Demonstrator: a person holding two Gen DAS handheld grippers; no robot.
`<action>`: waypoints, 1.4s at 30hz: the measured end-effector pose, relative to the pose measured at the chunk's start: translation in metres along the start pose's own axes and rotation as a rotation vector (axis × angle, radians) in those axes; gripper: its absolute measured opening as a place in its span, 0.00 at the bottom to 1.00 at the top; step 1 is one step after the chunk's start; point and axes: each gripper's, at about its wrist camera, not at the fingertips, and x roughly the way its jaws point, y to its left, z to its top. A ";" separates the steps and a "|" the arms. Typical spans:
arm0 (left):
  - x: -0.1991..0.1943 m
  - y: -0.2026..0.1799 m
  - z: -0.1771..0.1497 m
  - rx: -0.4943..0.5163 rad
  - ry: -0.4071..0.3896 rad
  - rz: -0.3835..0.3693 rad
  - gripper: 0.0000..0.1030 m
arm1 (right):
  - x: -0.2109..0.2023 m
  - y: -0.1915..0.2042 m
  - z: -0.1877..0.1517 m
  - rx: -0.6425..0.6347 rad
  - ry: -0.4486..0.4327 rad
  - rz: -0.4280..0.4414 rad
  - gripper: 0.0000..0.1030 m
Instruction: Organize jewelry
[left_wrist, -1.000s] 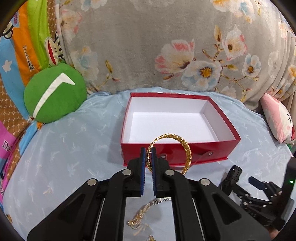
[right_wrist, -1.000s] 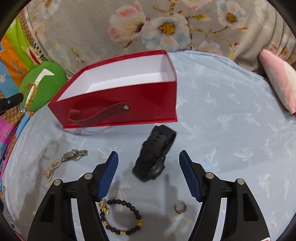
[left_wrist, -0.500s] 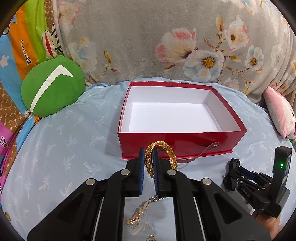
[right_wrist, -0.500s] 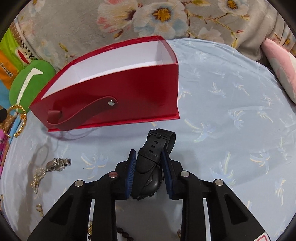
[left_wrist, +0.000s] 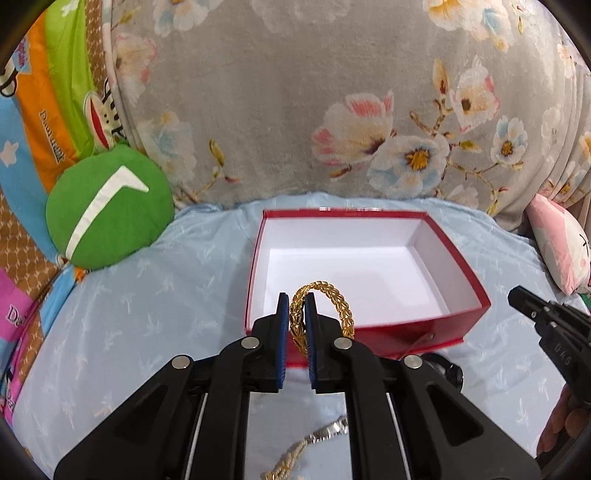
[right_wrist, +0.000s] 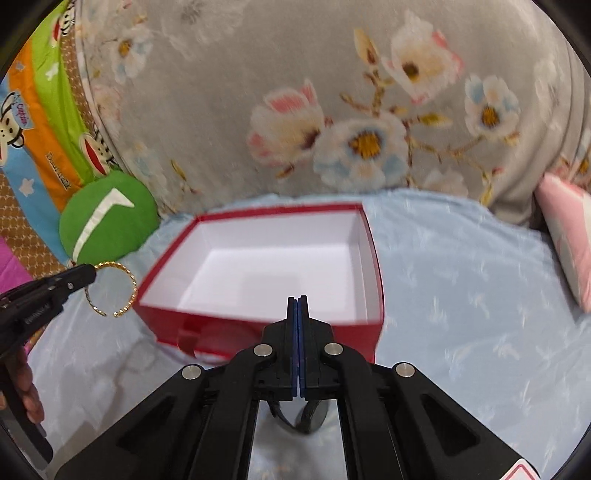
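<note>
Our left gripper (left_wrist: 294, 317) is clamped on the gold bangle (left_wrist: 325, 312), pads pressing one side of the ring while the rest arches up and to the right. It hangs just above the near wall of the red box (left_wrist: 476, 291), whose white floor lies bare.

Our right gripper (right_wrist: 297, 314) has just been closing, and its pads now meet with nothing between them at the tips. A black watch (right_wrist: 310, 417) shows low behind the fingers, between the gripper's arms; whether it hangs caught there or lies on the sheet (right_wrist: 461, 295) below, we cannot tell. The view is blurred, so we leave that open.

Beyond the tools, the box sits mid-bed, its strap (right_wrist: 186, 334) on the near wall. A small silver watch (left_wrist: 332, 432) and a pearl strand (left_wrist: 286, 461) lie on the sheet at the near edge, under the left gripper. A green cushion (left_wrist: 110, 206) rests at the far left.

We judge the step to be carrying the bangle into the box. Next we need to bring the left gripper forward over the white floor, lower it, and open. The right gripper likely needs a fresh grasp on the watch.
</note>
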 end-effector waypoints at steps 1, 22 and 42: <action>-0.001 0.000 0.005 0.001 -0.008 0.005 0.08 | 0.000 0.003 0.006 -0.024 0.005 0.006 0.01; 0.008 -0.007 -0.022 -0.003 0.048 -0.029 0.09 | 0.086 -0.012 -0.104 0.121 0.340 -0.059 0.13; 0.087 0.032 -0.110 -0.047 0.334 0.037 0.56 | 0.025 0.005 -0.071 0.081 0.190 0.015 0.12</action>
